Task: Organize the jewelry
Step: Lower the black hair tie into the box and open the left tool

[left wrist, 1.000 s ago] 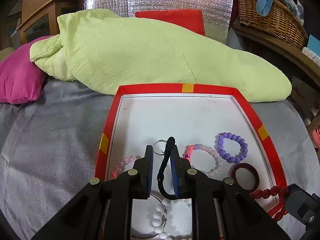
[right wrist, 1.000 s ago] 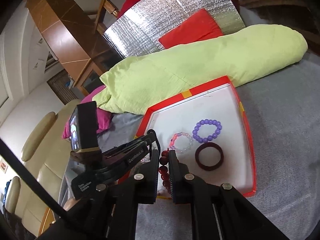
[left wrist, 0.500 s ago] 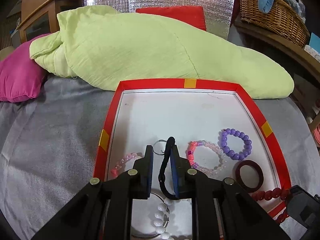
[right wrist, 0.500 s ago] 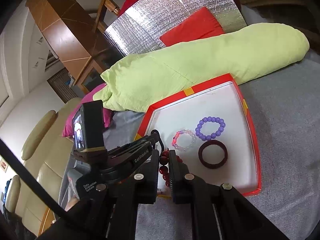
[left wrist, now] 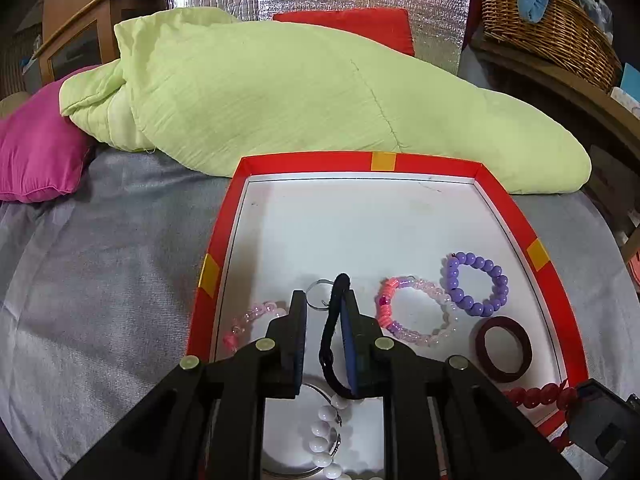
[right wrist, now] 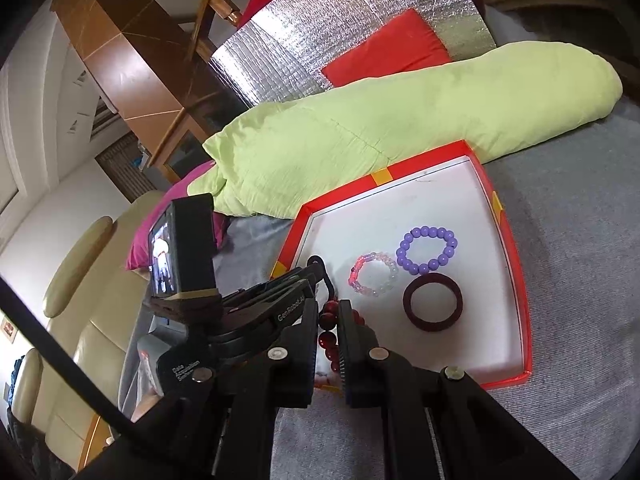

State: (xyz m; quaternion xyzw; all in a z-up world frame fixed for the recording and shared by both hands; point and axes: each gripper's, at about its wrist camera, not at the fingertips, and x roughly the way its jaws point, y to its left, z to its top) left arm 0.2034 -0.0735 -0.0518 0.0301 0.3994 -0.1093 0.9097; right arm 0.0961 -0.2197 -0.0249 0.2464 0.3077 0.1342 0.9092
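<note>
A white tray with a red rim (left wrist: 400, 160) lies on a grey cover. My left gripper (left wrist: 324, 296) hangs over the tray's near left part, shut on a black band (left wrist: 330, 332) that stands upright between its jaws. In the tray lie a purple bead bracelet (left wrist: 454, 280), a pink and clear bead bracelet (left wrist: 386, 304), a maroon bangle (left wrist: 526, 350), a pale pink bracelet (left wrist: 256, 312) and a white bead bracelet (left wrist: 320, 444). At the tray's near edge my right gripper (right wrist: 328, 306) is shut on a dark red bead bracelet (right wrist: 326, 318), whose beads (left wrist: 536, 394) trail over the rim.
A lime green quilt (left wrist: 300, 100) lies right behind the tray. A magenta cushion (left wrist: 32, 152) is at the far left, a red cushion (left wrist: 352, 24) against silver foil behind. A wicker basket (left wrist: 548, 36) stands on a shelf at the right. The grey cover (left wrist: 100, 280) surrounds the tray.
</note>
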